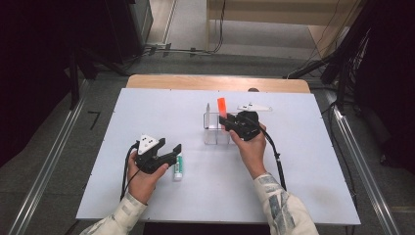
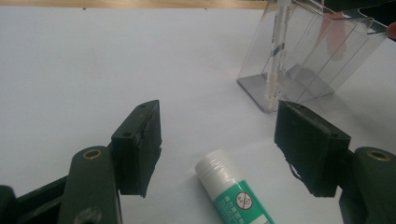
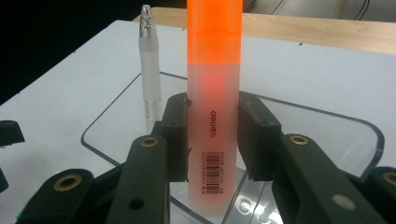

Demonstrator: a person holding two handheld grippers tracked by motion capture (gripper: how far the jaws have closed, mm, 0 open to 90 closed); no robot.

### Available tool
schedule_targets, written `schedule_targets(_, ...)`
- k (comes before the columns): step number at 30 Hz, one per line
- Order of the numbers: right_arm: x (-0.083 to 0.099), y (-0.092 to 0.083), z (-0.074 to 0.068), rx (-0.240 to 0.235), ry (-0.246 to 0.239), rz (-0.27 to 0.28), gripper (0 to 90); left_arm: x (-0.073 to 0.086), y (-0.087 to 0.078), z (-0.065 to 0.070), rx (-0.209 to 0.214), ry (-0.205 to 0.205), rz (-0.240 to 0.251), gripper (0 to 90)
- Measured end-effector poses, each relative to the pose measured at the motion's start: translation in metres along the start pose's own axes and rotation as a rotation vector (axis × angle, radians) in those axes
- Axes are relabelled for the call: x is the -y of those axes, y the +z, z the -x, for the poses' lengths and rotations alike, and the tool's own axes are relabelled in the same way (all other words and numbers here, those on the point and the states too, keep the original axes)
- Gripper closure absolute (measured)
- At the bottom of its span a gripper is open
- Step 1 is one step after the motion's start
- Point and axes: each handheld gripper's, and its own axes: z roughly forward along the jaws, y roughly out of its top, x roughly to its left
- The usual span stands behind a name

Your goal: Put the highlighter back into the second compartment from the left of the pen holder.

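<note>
White tabletop (image 1: 147, 107) fills mid-frame. At centre right, the right gripper (image 1: 230, 122) clamps an upright orange highlighter (image 3: 214, 93) over the clear holder (image 1: 215, 129). Lower left, the left gripper (image 1: 169, 152) gapes beside a glue stick (image 1: 178, 166).

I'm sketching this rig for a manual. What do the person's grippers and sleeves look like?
Both the left gripper and the right gripper are black, with two flat blocky jaws and brass-ringed pivot holes. Each carries a light grey three-cornered plate with small dark marks and trails a black cable. The sleeves are pale with a faded grey-green pattern.
</note>
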Motion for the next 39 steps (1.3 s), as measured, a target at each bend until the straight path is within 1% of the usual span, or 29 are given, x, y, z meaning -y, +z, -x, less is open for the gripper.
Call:
schedule_targets(6, 0.001, -0.001, 0.000, 0.000, -0.002, -0.002, 63.6, 0.000, 0.000, 0.000, 0.001, 0.000, -0.001, 31.9)
schedule_targets(8, 0.002, 0.000, 0.000, 0.005, -0.002, -0.012, 63.3, 0.000, 0.000, 0.000, 0.001, 0.000, 0.000, 31.9)
schedule_targets(12, 0.004, -0.001, 0.000, 0.000, 0.007, -0.011, 61.5, 0.000, 0.000, 0.000, 0.002, -0.001, -0.001, 31.9)
schedule_targets(17, 0.004, -0.003, -0.001, 0.003, -0.002, -0.014, 60.4, 0.000, 0.000, 0.000, 0.003, 0.002, -0.003, 31.9)
schedule_targets(30, 0.004, -0.011, -0.001, 0.019, -0.010, 0.011, 54.8, 0.000, 0.000, -0.001, 0.003, -0.004, -0.007, 31.9)
schedule_targets(35, 0.004, -0.018, -0.001, 0.023, -0.012, 0.028, 50.4, 0.000, 0.001, -0.001, 0.003, -0.015, -0.009, 31.9)
schedule_targets(39, 0.005, -0.025, -0.003, 0.022, -0.016, 0.039, 47.7, 0.001, 0.001, -0.001, 0.004, -0.010, -0.012, 31.9)
